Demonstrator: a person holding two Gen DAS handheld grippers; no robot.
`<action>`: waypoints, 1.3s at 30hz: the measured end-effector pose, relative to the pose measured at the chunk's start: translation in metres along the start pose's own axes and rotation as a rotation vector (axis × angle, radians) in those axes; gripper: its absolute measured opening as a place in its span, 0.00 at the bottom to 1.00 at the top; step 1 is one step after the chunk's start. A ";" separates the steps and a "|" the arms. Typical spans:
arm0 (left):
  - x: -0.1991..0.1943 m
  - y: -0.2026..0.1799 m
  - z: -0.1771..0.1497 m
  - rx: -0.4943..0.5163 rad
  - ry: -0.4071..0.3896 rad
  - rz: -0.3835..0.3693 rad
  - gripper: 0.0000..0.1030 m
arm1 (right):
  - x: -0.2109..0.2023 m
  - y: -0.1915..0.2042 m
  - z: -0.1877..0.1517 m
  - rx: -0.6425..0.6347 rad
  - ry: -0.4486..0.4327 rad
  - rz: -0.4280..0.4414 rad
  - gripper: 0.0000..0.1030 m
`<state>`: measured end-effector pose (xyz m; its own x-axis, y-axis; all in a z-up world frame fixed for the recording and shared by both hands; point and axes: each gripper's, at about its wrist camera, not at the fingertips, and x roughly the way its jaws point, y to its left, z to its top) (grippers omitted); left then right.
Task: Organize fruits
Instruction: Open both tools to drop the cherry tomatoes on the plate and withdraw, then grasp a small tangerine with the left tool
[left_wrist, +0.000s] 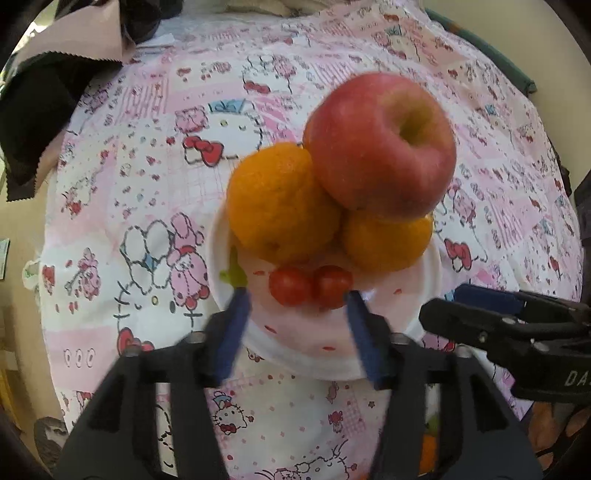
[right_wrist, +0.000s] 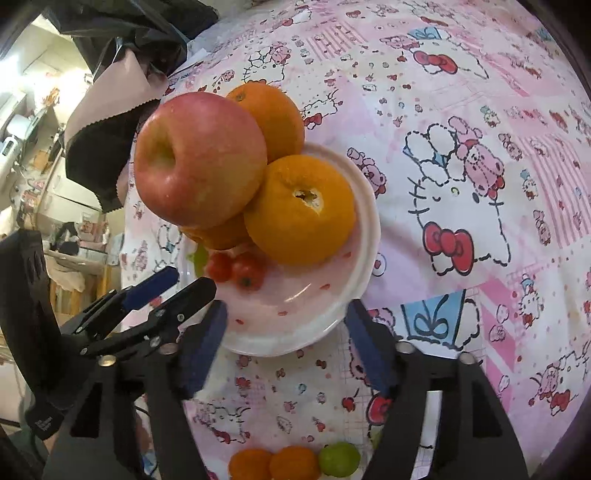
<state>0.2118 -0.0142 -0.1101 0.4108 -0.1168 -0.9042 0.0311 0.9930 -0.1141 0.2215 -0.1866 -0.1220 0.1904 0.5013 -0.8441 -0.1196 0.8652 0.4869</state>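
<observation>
Left wrist view: smooth round apple (left_wrist: 380, 142) tops bumpy oranges (left_wrist: 282, 201).
Plate (left_wrist: 295, 354): shiny, white, round.
Left gripper (left_wrist: 295, 297): spread, empty.
Right gripper (right_wrist: 286, 310): spread, empty.

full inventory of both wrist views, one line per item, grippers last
red round apple: 1, red-yellow, stacked on the oranges
round oranges: 3, orange, on the plate under the apple
small cherry tomatoes: 2, red, near edge of the plate
white round plate with red dots: 1, on the tablecloth
pink cartoon-print tablecloth: 1, covers the table
small loose fruits: 2 orange, 1 green, bottom edge of right wrist view
black-and-pink fabric swatches: count unclear, far table edge
left hand-held gripper: black, blue pads, open by the tomatoes
right hand-held gripper: same, open, straddling the plate rim
</observation>
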 end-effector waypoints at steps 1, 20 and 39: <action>-0.002 0.000 0.001 -0.002 -0.007 0.002 0.65 | -0.002 -0.001 0.001 0.004 -0.005 0.009 0.78; -0.044 0.006 -0.005 -0.040 -0.079 -0.001 0.76 | -0.049 -0.010 -0.005 0.043 -0.101 0.040 0.83; -0.100 0.018 -0.065 -0.124 -0.065 -0.032 0.76 | -0.105 -0.035 -0.065 0.098 -0.133 0.047 0.83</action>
<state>0.1122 0.0138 -0.0490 0.4696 -0.1433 -0.8712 -0.0661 0.9783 -0.1965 0.1421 -0.2701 -0.0650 0.3147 0.5322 -0.7860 -0.0368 0.8343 0.5501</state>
